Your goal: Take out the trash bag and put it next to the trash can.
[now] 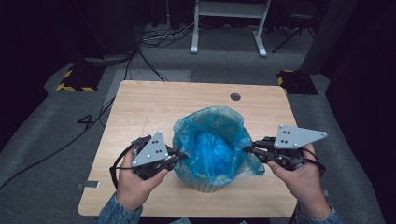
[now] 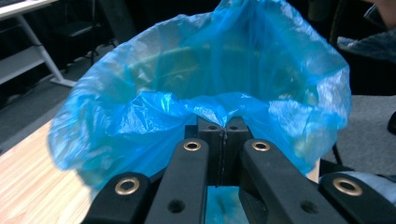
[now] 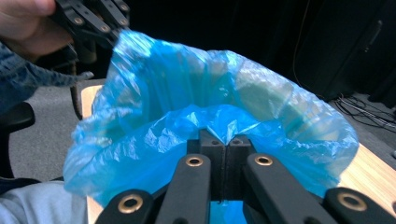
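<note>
High view: blue bag (image 1: 212,149) between claws; left claw (image 1: 183,156), right claw (image 1: 246,149) clenched on rim.

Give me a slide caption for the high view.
Left claw and right claw pinch opposite edges of a blue bag lining a bin.

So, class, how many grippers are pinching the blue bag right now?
2. The left gripper is shut on the blue bag at its left rim; the right gripper is shut on its right rim.
</note>
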`<state>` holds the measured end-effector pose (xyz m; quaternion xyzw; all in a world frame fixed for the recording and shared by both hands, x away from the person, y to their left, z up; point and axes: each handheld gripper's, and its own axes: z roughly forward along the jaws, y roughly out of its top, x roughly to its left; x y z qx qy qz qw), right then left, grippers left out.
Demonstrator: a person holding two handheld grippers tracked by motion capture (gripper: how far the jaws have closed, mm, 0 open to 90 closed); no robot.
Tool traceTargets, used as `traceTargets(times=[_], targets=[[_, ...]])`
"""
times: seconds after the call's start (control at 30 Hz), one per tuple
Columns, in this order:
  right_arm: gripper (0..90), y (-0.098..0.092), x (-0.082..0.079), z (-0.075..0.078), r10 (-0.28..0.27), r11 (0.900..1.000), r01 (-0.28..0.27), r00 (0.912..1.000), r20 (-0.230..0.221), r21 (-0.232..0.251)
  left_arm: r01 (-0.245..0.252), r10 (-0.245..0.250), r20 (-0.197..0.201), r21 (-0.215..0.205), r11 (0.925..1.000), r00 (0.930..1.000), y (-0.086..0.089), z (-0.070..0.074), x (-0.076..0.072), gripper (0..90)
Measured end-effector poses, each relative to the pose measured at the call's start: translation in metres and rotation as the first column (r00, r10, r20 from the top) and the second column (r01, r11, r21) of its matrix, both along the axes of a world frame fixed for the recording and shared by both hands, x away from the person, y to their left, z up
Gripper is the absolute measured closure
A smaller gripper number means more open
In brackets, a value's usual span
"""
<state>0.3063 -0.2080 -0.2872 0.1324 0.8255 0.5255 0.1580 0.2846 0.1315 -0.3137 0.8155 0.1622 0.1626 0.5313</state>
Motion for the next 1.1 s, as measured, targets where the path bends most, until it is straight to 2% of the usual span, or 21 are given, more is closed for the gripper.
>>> traceTargets(times=[0.1, 0.23, 0.43, 0.53, 0.6, 0.67, 0.73, 0.8, 0.9, 1.1], targets=[[90.0, 0.006, 0.001, 0.001, 0.015, 1.0, -0.015, 0.9999, -0.004, 0.006, 0.016, -0.016, -0.01, -0.01, 0.9998, 0.9998, -0.009, 0.001, 0.003, 89.9], [89.9, 0.015, 0.001, 0.002, 0.036, 0.999, -0.036, 0.9993, -0.007, 0.002, 0.013, -0.013, 0.003, -0.003, 0.9999, 0.9999, -0.018, 0.005, 0.005, 89.9], [89.8, 0.027, 0.001, -0.001, 0.076, 0.997, -0.077, 0.9968, -0.023, -0.014, 0.012, -0.012, 0.017, 0.018, 0.9998, 0.9998, -0.027, 0.01, 0.009, 89.9], [88.1, 0.032, 0.001, -0.003, 0.099, 0.995, -0.099, 0.9946, -0.034, -0.01, 0.012, -0.012, 0.009, 0.014, 0.9998, 0.9999, -0.029, 0.01, 0.011, 89.9], [82.0, 0.035, 0.0, -0.003, 0.11, 0.994, -0.11, 0.9927, -0.05, 0.002, 0.013, -0.013, -0.004, 0.014, 0.9998, 0.9999, -0.031, 0.009, 0.013, 89.9], [67.5, 0.039, 0.001, -0.004, 0.118, 0.993, -0.117, 0.9898, -0.079, 0.021, 0.016, -0.016, -0.011, 0.011, 0.9998, 0.9998, -0.034, 0.008, 0.015, 89.9], [57.7, 0.043, 0.001, -0.006, 0.115, 0.993, -0.114, 0.989, -0.092, 0.016, 0.022, -0.021, -0.017, 0.012, 0.9997, 0.9996, -0.037, 0.008, 0.015, 89.9], [49.3, 0.048, 0.002, -0.008, 0.096, 0.995, -0.098, 0.9912, -0.091, -0.013, 0.027, -0.027, -0.016, 0.017, 0.9995, 0.9995, -0.039, 0.008, 0.016, 89.8], [42.4, 0.057, 0.003, -0.011, 0.074, 0.995, -0.08, 0.9932, -0.09, -0.056, 0.031, -0.031, -0.016, 0.019, 0.9993, 0.9994, -0.041, 0.01, 0.014, 89.6], [39.5, 0.073, 0.005, -0.017, 0.064, 0.987, -0.077, 0.9937, -0.092, -0.142, 0.053, -0.053, -0.014, 0.017, 0.9985, 0.9985, -0.044, 0.014, 0.01, 89.5]])
